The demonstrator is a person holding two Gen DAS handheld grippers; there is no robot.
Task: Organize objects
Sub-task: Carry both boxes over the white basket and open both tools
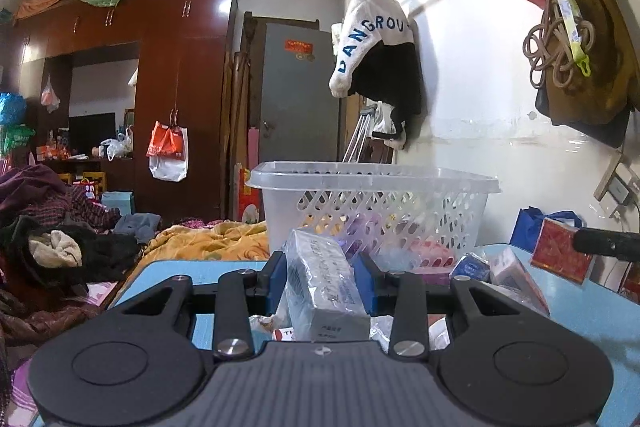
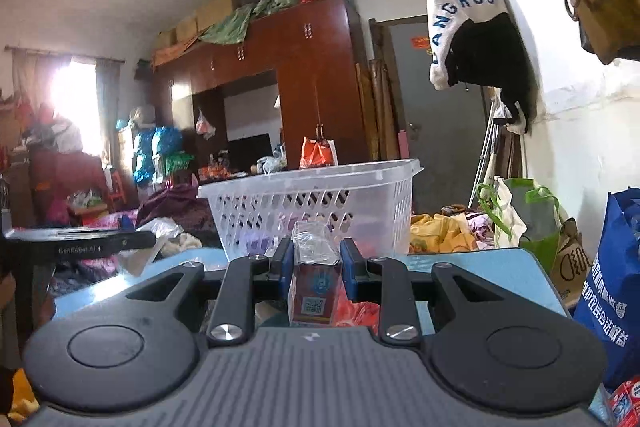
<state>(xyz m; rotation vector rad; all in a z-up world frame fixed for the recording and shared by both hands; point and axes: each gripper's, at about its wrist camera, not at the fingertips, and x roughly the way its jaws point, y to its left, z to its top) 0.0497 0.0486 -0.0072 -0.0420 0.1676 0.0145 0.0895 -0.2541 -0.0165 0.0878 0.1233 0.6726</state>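
**Both grippers loaded in front of the basket**

Ahead of me a dark red wardrobe (image 1: 160, 75) fills the far wall, with a grey door (image 1: 300, 91) beside it. A white top (image 1: 372, 35) with blue letters hangs on the right wall.

Nearer, the blue bench (image 2: 480, 267) carries a clear plastic basket (image 1: 376, 183) with latticed sides. Coloured packets lie inside it, too blurred through the lattice to name. In both views the basket stands just beyond my fingertips. More small packets (image 1: 508, 267) lie loose on the bench to the right of my left gripper, and a red box (image 1: 560, 255) sits past them. A blue bag (image 2: 612, 291) stands at the bench's right edge.

My left gripper (image 1: 324, 279) is clamped on a white box (image 1: 320, 283) in clear wrap; the blue pads press its sides and it sticks out forward, tilted up toward the basket.

My right gripper (image 2: 316, 263) is closed on a smaller red box (image 2: 314, 283), also in clear wrap, held between the pads and pointing at the basket wall.
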